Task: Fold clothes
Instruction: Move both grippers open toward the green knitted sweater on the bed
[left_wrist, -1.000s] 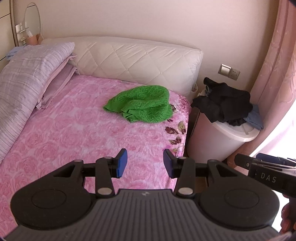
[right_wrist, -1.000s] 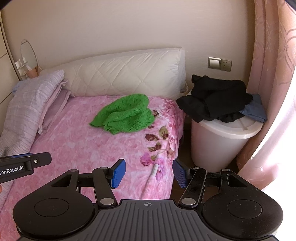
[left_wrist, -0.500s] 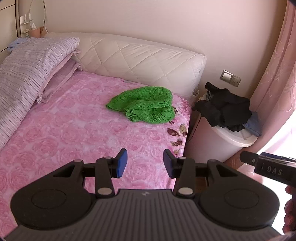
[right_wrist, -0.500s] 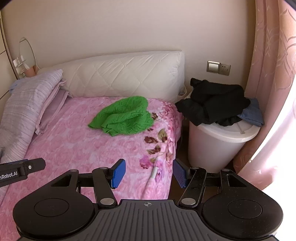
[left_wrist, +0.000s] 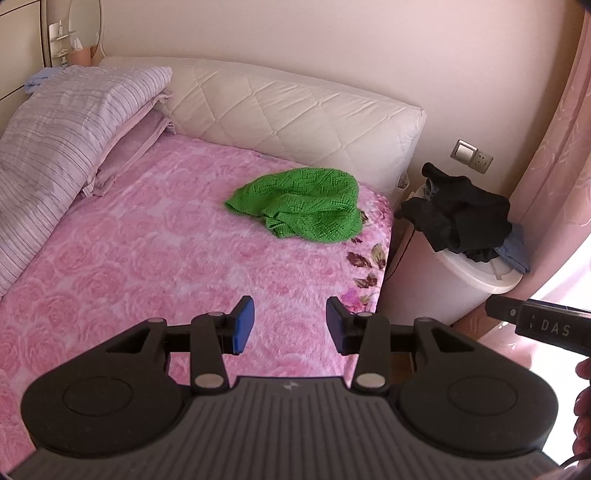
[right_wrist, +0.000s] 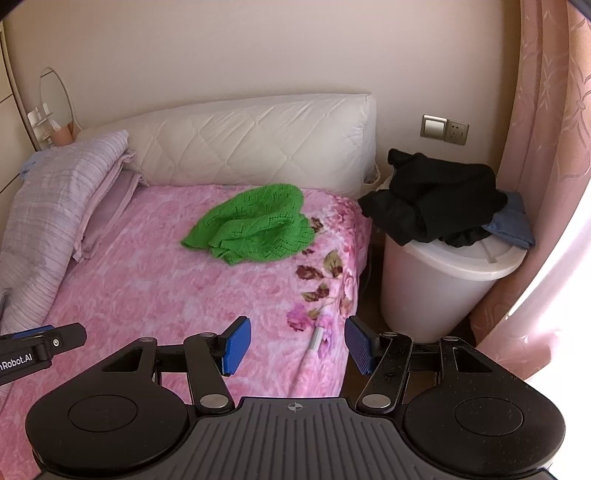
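Nothing is looking folded yet: the green knit garment (left_wrist: 301, 205) is lying crumpled on the bed (left_wrist: 147, 258), black clothes (right_wrist: 436, 203) are waiting on the bin (right_wrist: 436, 291), and both the left hand-held gripper (left_wrist: 290, 325) and the right hand-held gripper (right_wrist: 297, 345) are hovering open and empty.

- One green knitted garment (left_wrist: 303, 205) lies crumpled on the bed.
- One pink rose-patterned bedspread (left_wrist: 147, 266) covers the mattress.
- One white quilted headboard cushion (left_wrist: 288, 114) runs along the wall.
- Two pillows are stacked at the left: one striped lilac pillow (left_wrist: 66, 122) on top, one plain lilac pillow (left_wrist: 129, 151) beneath.
- One white bin (right_wrist: 439, 284) stands beside the bed.
- One heap of black clothes (right_wrist: 432, 199) sits on the bin; how many pieces it holds cannot be told.
- One blue garment (right_wrist: 511, 225) lies beside that heap.
- One wall plate (right_wrist: 443, 127) has one switch and one socket.
- One pink curtain (right_wrist: 546, 147) hangs at the right.
- Two grippers: the left gripper (left_wrist: 290, 323) and the right gripper (right_wrist: 297, 347), each with two blue pads.
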